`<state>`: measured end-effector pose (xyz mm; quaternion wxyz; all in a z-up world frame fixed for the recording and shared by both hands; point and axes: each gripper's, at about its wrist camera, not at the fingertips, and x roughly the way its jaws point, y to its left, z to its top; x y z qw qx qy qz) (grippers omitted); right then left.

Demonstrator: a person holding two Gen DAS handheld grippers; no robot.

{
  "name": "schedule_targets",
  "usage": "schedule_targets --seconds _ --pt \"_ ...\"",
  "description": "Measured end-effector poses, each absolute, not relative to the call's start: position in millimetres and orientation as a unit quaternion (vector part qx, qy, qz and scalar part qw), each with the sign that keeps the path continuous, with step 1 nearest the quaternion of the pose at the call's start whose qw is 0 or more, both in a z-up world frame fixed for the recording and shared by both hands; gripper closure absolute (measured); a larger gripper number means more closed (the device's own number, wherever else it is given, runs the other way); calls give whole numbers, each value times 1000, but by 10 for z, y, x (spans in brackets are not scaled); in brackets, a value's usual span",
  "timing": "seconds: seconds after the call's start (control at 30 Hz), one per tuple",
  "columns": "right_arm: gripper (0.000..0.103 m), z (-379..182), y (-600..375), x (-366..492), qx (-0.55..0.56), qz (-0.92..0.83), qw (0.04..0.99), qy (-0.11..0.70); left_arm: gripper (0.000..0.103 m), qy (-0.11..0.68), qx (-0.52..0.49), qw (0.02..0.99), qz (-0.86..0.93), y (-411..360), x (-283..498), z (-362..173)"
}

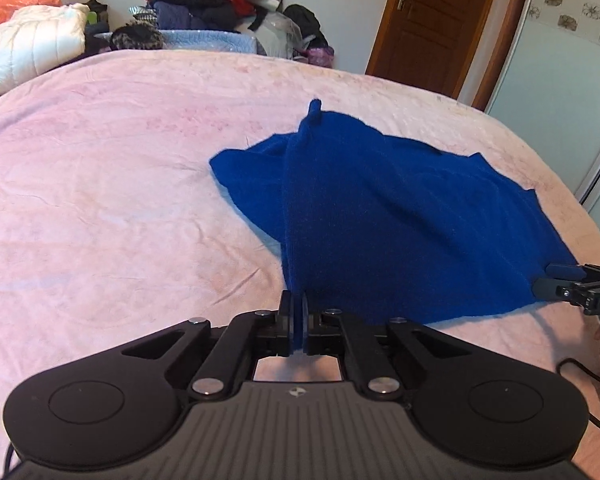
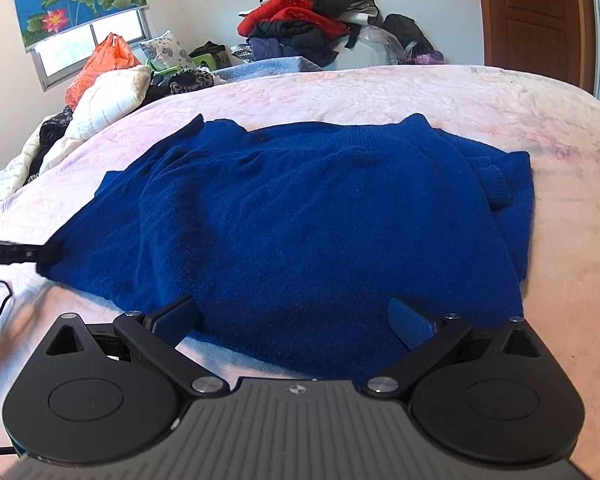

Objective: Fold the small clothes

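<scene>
Black gripper housings fill the foreground of both wrist views as a blue knit sweater [image 2: 300,216] lies spread on a pink-covered bed [image 1: 100,200], its hem toward the near edge and one cuffed sleeve folded across its far right side in the right wrist view. Soft, fuzzy and limp, the sweater looks light but thick enough to bunch; it will likely drape and sag from any pinch point rather than hold a line, and the plush cover may drag at it. By that reading, the firmest places to take hold are the hem corners and the shoulder seams, where the knit is doubled.

The left gripper [image 1: 299,312] has its fingers pressed together on the sweater's near-left corner, blue fabric caught between them and a ridge of knit rising away from the pinch toward the far side of the bed. The right gripper [image 2: 296,324] has its fingers spread wide, straddling the hem near the sweater's near-right corner; they hold nothing, though whether the blue pads [image 2: 410,326] brush the knit cannot be told.

A pile of red and dark clothes [image 2: 300,24] sits beyond the bed's far edge, near a wooden door [image 1: 436,20].
</scene>
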<state>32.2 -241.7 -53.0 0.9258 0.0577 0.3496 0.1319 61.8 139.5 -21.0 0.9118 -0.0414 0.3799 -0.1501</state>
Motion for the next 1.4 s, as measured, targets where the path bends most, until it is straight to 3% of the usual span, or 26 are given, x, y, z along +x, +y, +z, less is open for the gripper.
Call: schedule_targets --seconds 0.2,0.33,0.5,0.7,0.8,0.9,1.03,1.2,1.3,1.4 --pt "3 -493 -2526 328 60 115 925 358 103 423 -36 898 -115 1533 667 -380" --pt "3 -325 -2432 388 63 123 936 325 102 390 -52 909 -136 1469 700 -133" --pt "3 -245 -2226 829 46 130 941 310 100 352 -9 924 -149 969 994 98" --pt "4 -323 -2294 1472 55 122 932 336 99 368 38 919 -134 383 1542 -108" --pt "10 -509 -2550 1744 16 54 935 349 99 404 36 907 -112 364 1733 -338" --pt "16 -443 -2823 1795 74 69 936 338 99 398 30 910 -113 423 1658 -278" --pt "7 -290 -2597 1808 18 48 945 324 98 375 16 919 -118 385 1714 -100" --pt "4 -546 -2434 2025 -23 71 928 364 97 415 28 905 -92 219 1995 -281" --pt "4 -435 -2398 1888 -10 40 936 351 95 396 42 913 -87 199 1847 -236" --pt "1 -284 -2244 1605 -15 65 944 324 85 393 54 916 -64 161 1741 -250"
